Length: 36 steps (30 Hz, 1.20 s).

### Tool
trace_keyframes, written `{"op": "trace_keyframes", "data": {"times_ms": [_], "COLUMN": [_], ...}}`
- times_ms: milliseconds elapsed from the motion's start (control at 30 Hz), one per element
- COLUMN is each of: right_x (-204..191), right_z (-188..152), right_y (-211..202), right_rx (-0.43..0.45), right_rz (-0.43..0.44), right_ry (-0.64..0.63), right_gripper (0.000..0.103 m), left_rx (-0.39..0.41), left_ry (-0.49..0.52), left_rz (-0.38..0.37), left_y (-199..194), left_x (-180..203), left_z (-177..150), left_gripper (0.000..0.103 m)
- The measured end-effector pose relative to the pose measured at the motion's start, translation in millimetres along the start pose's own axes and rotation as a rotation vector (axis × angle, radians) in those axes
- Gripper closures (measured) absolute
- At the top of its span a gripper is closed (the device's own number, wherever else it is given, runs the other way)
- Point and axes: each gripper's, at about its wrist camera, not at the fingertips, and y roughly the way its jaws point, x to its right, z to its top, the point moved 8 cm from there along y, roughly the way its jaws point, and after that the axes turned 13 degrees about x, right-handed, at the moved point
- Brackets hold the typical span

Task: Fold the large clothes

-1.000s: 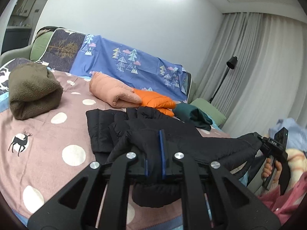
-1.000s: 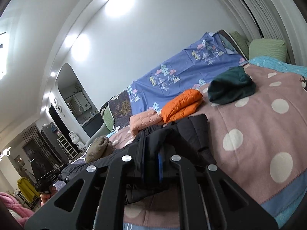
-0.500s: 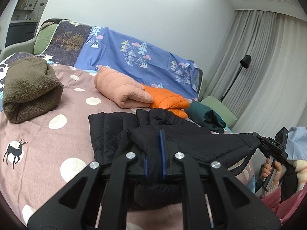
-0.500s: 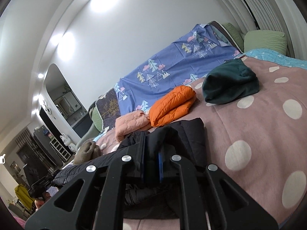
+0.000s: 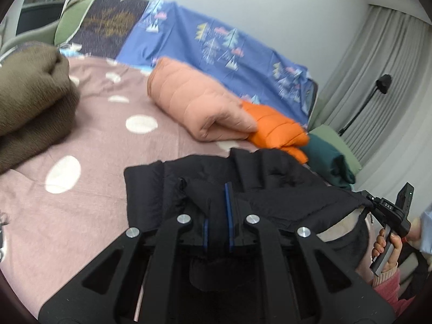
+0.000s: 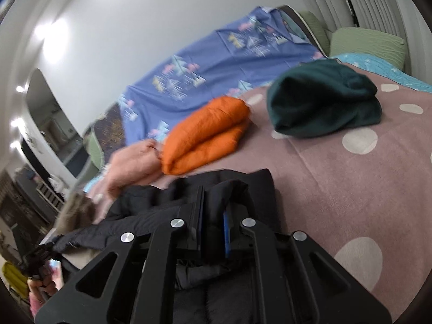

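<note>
A black puffer jacket (image 5: 283,183) is stretched between both grippers over the pink dotted bedspread (image 5: 102,140). My left gripper (image 5: 216,208) is shut on one end of its near edge, black fabric bunched between the blue pads. My right gripper (image 6: 212,210) is shut on the other end of the jacket (image 6: 237,186). The far part of the jacket lies doubled on the bed. In the left wrist view the right gripper (image 5: 378,205) shows at the right, held by a hand (image 5: 388,245).
Folded clothes lie along the far side: a brown fleece (image 5: 29,94), a peach puffer (image 5: 194,102), an orange puffer (image 6: 205,132) and a dark green garment (image 6: 324,97). A blue patterned sheet (image 5: 216,40) covers the headboard. A floor lamp (image 5: 378,91) stands by grey curtains.
Both grippers have carried the jacket's near edge forward and down over the bed. The folded clothes now loom larger and closer. Both grips have held.
</note>
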Motion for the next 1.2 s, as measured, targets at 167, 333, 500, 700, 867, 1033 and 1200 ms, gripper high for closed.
{"op": "trace_keyframes", "data": {"times_ms": [167, 333, 500, 700, 867, 1033, 1200], "right_x": [14, 7, -15, -54, -95, -119, -120], "right_z": [-18, -14, 6, 0, -44, -86, -87], "right_y": [22, 11, -27, -72, -83, -61, -27], "right_rx": [-0.043, -0.032, 0.033, 0.051, -0.063, -0.195, -0.295], "right_rz": [-0.046, -0.022, 0.061, 0.142, 0.252, 0.252, 0.212], "right_ry": [-0.003, -0.013, -0.022, -0.165, -0.271, -0.352, -0.255], "right_gripper": [0.091, 0.077, 0.046, 0.046, 0.054, 0.061, 0.061], "left_rx": [-0.06, -0.053, 0.007, 0.135, -0.004, -0.206, -0.171], "left_ry": [-0.041, -0.009, -0.043, 0.061, 0.148, 0.306, 0.414], "left_rz": [0.021, 0.031, -0.006, -0.029, -0.185, -0.234, -0.052], "left_y": [38, 32, -5, -64, -70, -38, 4], "left_x": [-19, -15, 0, 30, 81, 123, 117], "left_z": [-18, -18, 7, 34, -15, -90, -84], "left_gripper": [0.09, 0.089, 0.057, 0.069, 0.093, 0.093, 0.093]}}
